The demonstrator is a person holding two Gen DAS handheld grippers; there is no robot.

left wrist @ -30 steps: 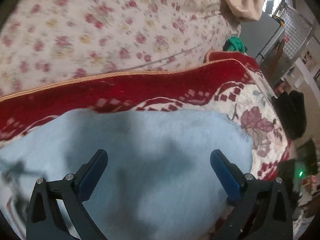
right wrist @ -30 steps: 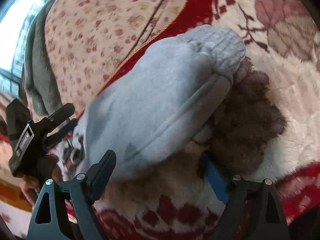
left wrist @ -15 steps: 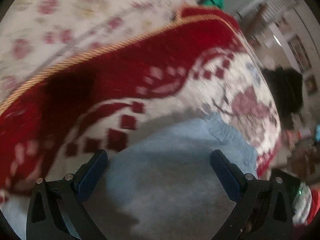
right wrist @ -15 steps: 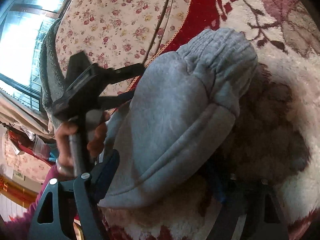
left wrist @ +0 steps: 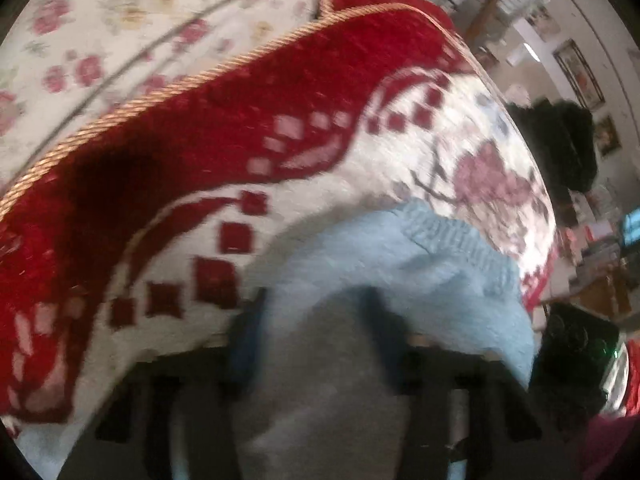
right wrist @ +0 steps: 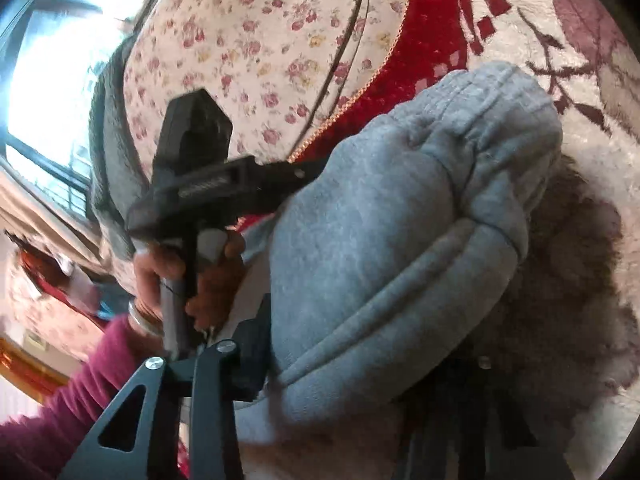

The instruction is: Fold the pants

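Note:
The grey-blue sweatpants [left wrist: 400, 280] lie bunched on a red and white patterned blanket [left wrist: 200, 140]. In the left wrist view my left gripper [left wrist: 316, 332] has closed on a thick fold of the pants; the fingers [left wrist: 244, 340] are blurred and press into the cloth. In the right wrist view the pants [right wrist: 400, 220] show a ribbed waistband at the upper right. My right gripper [right wrist: 360, 364] is closed on the lower folded edge; its left finger [right wrist: 252, 356] shows, the right one is hidden by cloth. The left gripper's body [right wrist: 200, 184] shows behind the pants.
A floral sheet [right wrist: 260, 40] covers the bed beyond the blanket [right wrist: 440, 40]. A bright window [right wrist: 44, 72] is at the far left. A dark bag [left wrist: 560, 136] and room clutter lie past the bed's right edge. A person's hand [right wrist: 188, 272] holds the left gripper.
Both grippers went from open to shut on the pants. The left gripper moved toward the waistband end and lifted; the pants are more bunched between the two.

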